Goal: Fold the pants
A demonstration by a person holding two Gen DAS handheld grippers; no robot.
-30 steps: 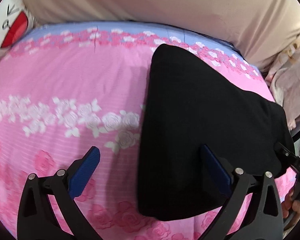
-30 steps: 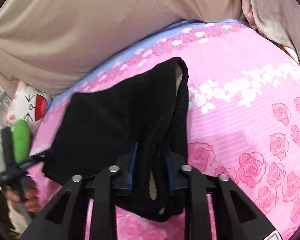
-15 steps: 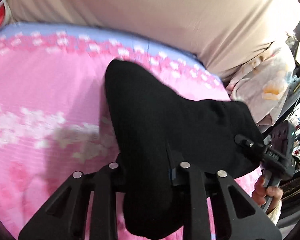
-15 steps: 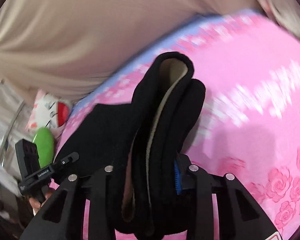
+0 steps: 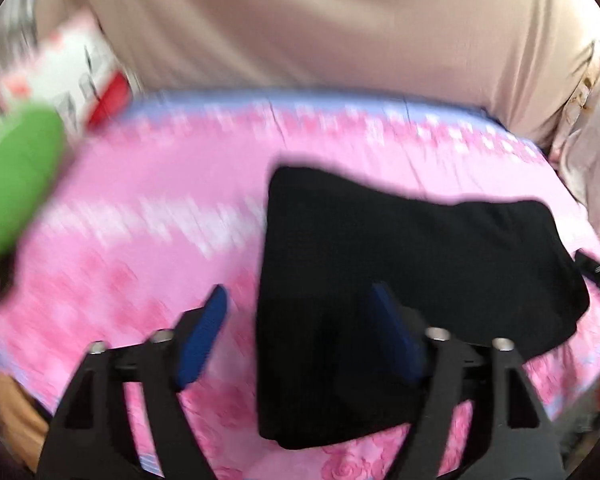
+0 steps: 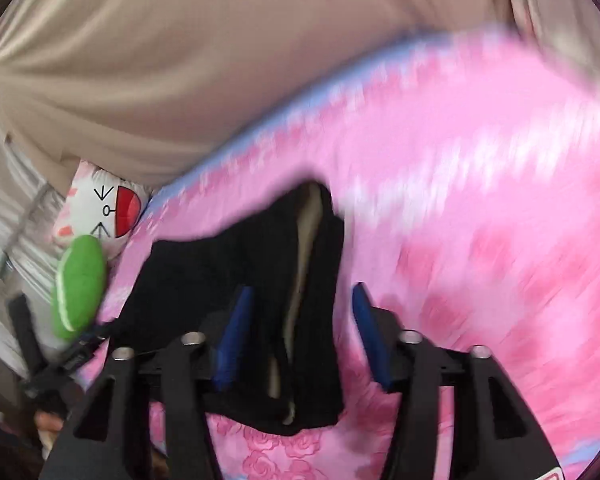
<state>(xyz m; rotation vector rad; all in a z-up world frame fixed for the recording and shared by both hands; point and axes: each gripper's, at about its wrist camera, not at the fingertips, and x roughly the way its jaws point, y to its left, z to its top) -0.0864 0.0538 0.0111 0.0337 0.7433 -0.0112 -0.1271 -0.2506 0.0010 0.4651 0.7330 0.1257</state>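
Pants (image 5: 412, 280): a black folded bundle lying on the pink rose-print bedspread (image 5: 148, 240), toward the right of the left wrist view; the pale lining shows at the open edge in the right wrist view.
Left gripper (image 5: 300, 332): its jaws are opening and stand wide. Half a second ago they were clamped on the near edge of the pants. Now the left blue pad hangs over bare bedspread and the right pad over the black cloth, neither pressing on it.
Right gripper (image 6: 300, 332): the log has its jaws closing, yet the blue pads stand apart on either side of the folded edge. A gap shows at the right pad; whether the left pad touches the cloth is unclear. Half a second ago the bundle was raised and pinched here; now it lies lower.
Surroundings: beige curtain (image 5: 320, 20) behind the bed; a white cartoon cushion (image 6: 112, 208) and a green plush (image 6: 80, 280) at the bed's left end.
Meaning for the task: the fold appears laid down and released on the left, so this fold looks nearly finished.
Caution: both views are motion-blurred, so contact is hard to judge.
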